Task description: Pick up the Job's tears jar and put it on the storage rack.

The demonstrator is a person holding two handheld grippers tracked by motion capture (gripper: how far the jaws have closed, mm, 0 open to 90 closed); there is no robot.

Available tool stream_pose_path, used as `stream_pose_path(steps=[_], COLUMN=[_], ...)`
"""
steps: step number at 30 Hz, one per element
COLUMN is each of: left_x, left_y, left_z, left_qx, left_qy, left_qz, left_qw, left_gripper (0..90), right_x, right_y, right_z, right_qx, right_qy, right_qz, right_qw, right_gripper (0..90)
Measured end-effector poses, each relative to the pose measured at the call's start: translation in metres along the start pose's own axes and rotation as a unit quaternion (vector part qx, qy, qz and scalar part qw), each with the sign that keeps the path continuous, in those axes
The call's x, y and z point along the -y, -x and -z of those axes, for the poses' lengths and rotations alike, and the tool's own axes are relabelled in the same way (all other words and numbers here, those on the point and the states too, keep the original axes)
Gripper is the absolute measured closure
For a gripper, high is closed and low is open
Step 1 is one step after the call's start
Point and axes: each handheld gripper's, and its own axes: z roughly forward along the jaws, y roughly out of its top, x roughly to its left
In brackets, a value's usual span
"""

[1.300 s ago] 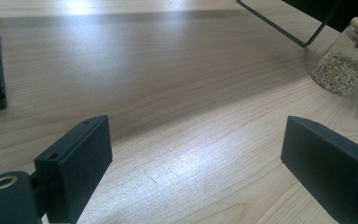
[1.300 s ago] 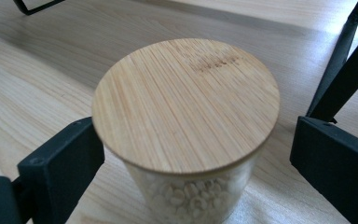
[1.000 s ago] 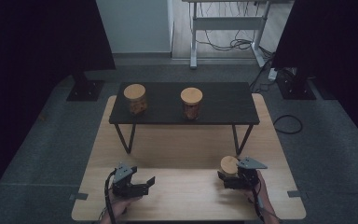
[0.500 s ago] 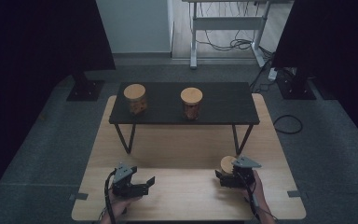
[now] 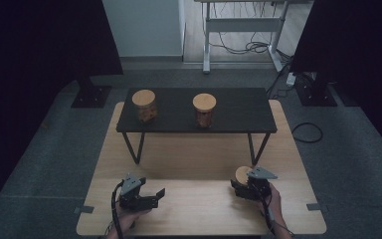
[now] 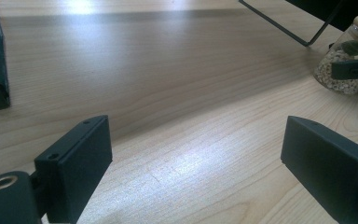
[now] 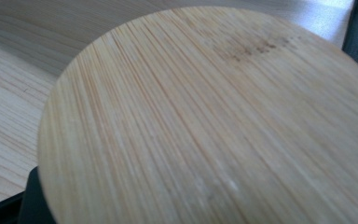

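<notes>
**Now clamped: right gripper on the near jar**

Right now the right gripper [image 5: 242, 187] sits at the near right of the wooden table [image 5: 199, 149], its jaws having just been closing, and they are pressed on a glass jar [image 5: 242, 175] with a round bamboo lid [image 7: 214, 121]. From the left gripper view the same jar [image 6: 349, 60] stands upright on the wood, pale grains inside it, with one dark jaw across its side. In the right gripper view the lid lies very close under the camera, and the table's wood shows beyond it at the left.

At the near left, the left gripper [image 5: 151, 196] rests low over the table with its jaws wide apart and nothing between them; bare wood lies ahead of it.

Farther off, a low black shelf [image 5: 238, 112] on thin legs stands across the far half of the table. Two more lidded jars stand on it, one at the left [image 5: 144, 105] and one near the middle [image 5: 204, 110], well apart from each other.
</notes>
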Motion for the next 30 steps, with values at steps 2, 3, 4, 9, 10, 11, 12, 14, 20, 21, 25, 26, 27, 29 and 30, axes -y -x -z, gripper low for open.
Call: stream_pose_path(steps=[2, 3, 4, 9, 10, 11, 12, 14, 20, 21, 25, 26, 27, 29, 30], left_x=[-0.0001, 0.0000, 0.0000, -0.0002, -0.0002, -0.0003, -0.0003, -0.0003, -0.0004, -0.0004, -0.0003, -0.0003, -0.0003, -0.0003, -0.0004], left_y=[-0.0001, 0.0002, 0.0002, 0.0006, 0.0006, 0.0009, 0.0009, 0.0009, 0.0001, 0.0000, 0.0000, 0.0000, 0.0000, 0.0001, 0.0001], left_z=[-0.0001, -0.0007, -0.0007, -0.0013, -0.0013, -0.0013, -0.0013, -0.0015, -0.0015, -0.0011, -0.0007, -0.0007, -0.0008, -0.0008, -0.0008], left_qx=[0.001, 0.001, 0.001, 0.002, 0.002, 0.003, 0.003, 0.003, 0.002, 0.002, 0.002, 0.002, 0.002, 0.002, 0.002], left_qy=[0.000, -0.001, -0.001, -0.002, -0.002, -0.002, -0.002, -0.002, -0.002, -0.001, 0.000, 0.000, 0.000, 0.000, 0.000], left_qz=[0.000, 0.000, 0.000, -0.001, -0.001, -0.001, -0.001, -0.001, 0.000, 0.000, 0.000, 0.000, 0.000, 0.000, -0.001], left_qw=[1.0000, 1.0000, 1.0000, 1.0000, 1.0000, 1.0000, 1.0000, 1.0000, 1.0000, 1.0000, 1.0000, 1.0000, 1.0000, 1.0000, 1.0000], left_gripper=[8.2, 8.2, 8.2, 8.2, 8.2, 8.2, 8.2, 8.2, 8.2, 8.2, 8.2, 8.2, 8.2, 8.2, 8.2], right_x=[-0.0005, -0.0005, -0.0005, 0.0001, 0.0001, 0.0002, 0.0002, 0.0002, 0.0007, 0.0010, 0.0017, 0.0017, 0.0015, 0.0016, 0.0012], right_y=[-0.0020, -0.0021, -0.0021, -0.0020, -0.0020, -0.0024, -0.0024, -0.0027, -0.0032, -0.0043, -0.0047, -0.0047, -0.0053, -0.0056, -0.0058], right_z=[-0.0001, -0.0002, -0.0002, -0.0002, -0.0002, -0.0002, -0.0002, -0.0001, 0.0011, 0.0019, 0.0052, 0.0052, 0.0071, 0.0079, 0.0092], right_qx=[0.004, 0.004, 0.004, 0.004, 0.004, 0.005, 0.005, 0.006, 0.007, 0.008, 0.007, 0.007, 0.006, 0.005, 0.004], right_qy=[-0.001, -0.001, -0.001, 0.001, 0.001, 0.001, 0.001, 0.001, 0.001, 0.001, 0.008, 0.008, 0.011, 0.012, 0.013], right_qz=[-0.002, -0.002, -0.002, -0.001, -0.001, -0.002, -0.002, -0.002, 0.000, 0.000, -0.001, -0.001, -0.001, -0.001, 0.000], right_qw=[1.0000, 1.0000, 1.0000, 1.0000, 1.0000, 1.0000, 1.0000, 1.0000, 1.0000, 1.0000, 0.9999, 0.9999, 0.9999, 0.9999, 0.9999], right_gripper=[23.9, 23.9, 23.9, 24.0, 24.0, 24.0, 24.0, 24.0, 24.1, 24.0, 24.1, 24.1, 24.1, 24.1, 24.1])
